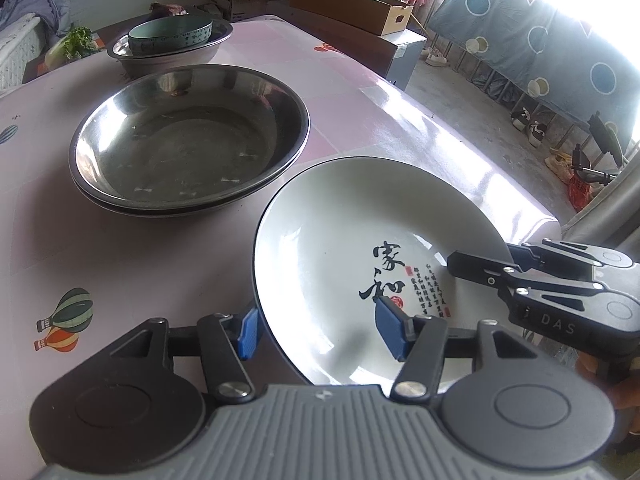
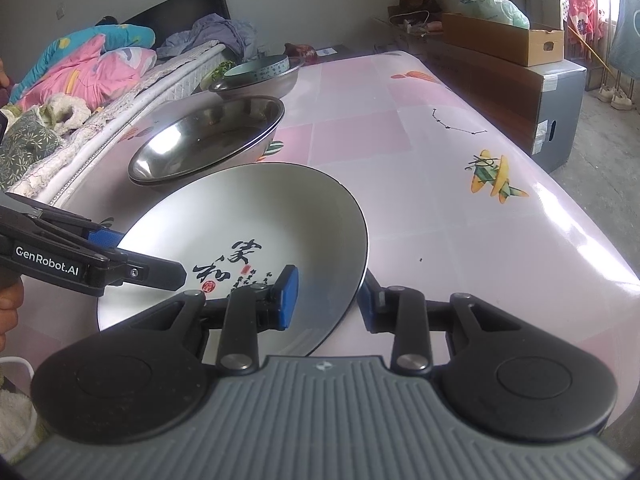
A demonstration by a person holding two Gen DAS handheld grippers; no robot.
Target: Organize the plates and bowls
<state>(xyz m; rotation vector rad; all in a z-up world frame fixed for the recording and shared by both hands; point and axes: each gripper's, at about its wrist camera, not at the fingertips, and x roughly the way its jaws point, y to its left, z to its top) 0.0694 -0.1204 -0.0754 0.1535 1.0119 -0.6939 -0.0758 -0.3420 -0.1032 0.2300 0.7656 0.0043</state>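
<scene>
A white ceramic plate (image 1: pixel 360 248) with a thin dark rim sits at the near edge of the pink-checked surface (image 1: pixel 120 248), its well printed with two large black brush characters, smaller columns of script and small red seals. It is shallow and glossy, and window light glares off its inner wall.

The left tool (image 1: pixel 316 330) straddles the plate's near-left rim: one blue pad (image 1: pixel 248 332) lies outside the rim, the other over the white inside, and both stand clear of the ceramic, so the jaws are apart with the rim between them. The right tool (image 2: pixel 326 298) straddles the opposite rim the same way, one blue pad (image 2: pixel 289 296) inside the well and the other below the outer edge; its gap is narrower, but whether the pads press on the plate cannot be told.

Just beyond the plate stands a pair of nested steel basins (image 1: pixel 188 140), dull grey inside with bright rims. Further back, a teal ceramic bowl (image 1: pixel 170 34) with a patterned band sits inside another steel basin (image 1: pixel 132 58).
</scene>
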